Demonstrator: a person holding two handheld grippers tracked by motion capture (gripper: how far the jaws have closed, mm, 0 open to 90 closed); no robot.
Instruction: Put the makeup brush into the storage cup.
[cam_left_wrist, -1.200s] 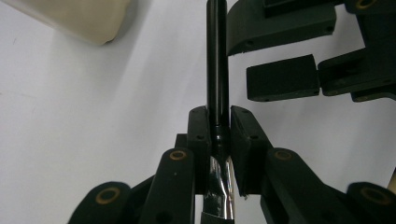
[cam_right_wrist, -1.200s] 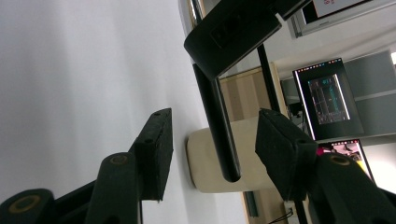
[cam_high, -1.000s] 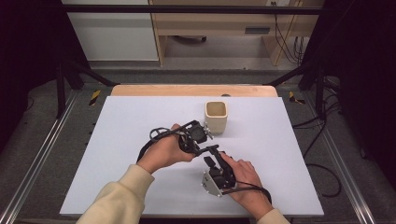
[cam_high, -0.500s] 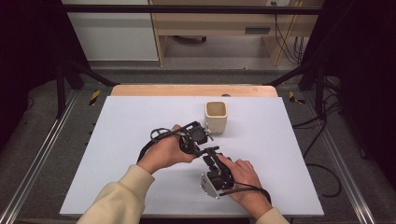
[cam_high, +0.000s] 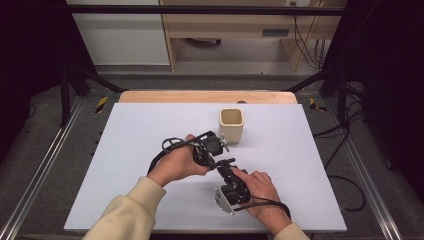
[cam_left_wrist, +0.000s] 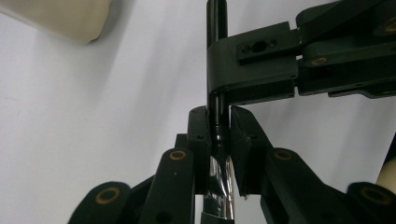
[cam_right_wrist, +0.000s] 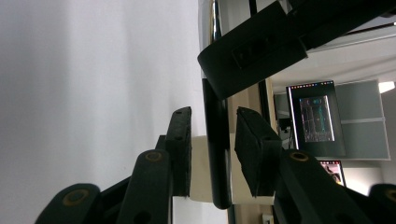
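A slim pen with a black end (cam_left_wrist: 217, 14) and a chrome barrel (cam_left_wrist: 219, 182) is clamped in my left gripper (cam_left_wrist: 218, 112), which is shut on it. In the high view both grippers meet at mid-table, the left gripper (cam_high: 218, 156) coming from the left and the right gripper (cam_high: 227, 164) from below. In the right gripper view the pen's black end (cam_right_wrist: 215, 154) stands between the jaws of my right gripper (cam_right_wrist: 212, 116). Those jaws have just been closing, and a thin gap still shows on each side. One right-gripper finger (cam_left_wrist: 252, 65) crosses the pen.
A cream square cup (cam_high: 231, 125) stands upright just beyond the grippers, and its corner (cam_left_wrist: 60, 18) appears in the left gripper view. The white table top (cam_high: 125, 165) spreads around the hands, with a wooden strip (cam_high: 200, 96) at the far edge. Cables lie on the floor to the right.
Both hands stay where they were. The right gripper's jaws look slightly narrower around the pen than a second ago.
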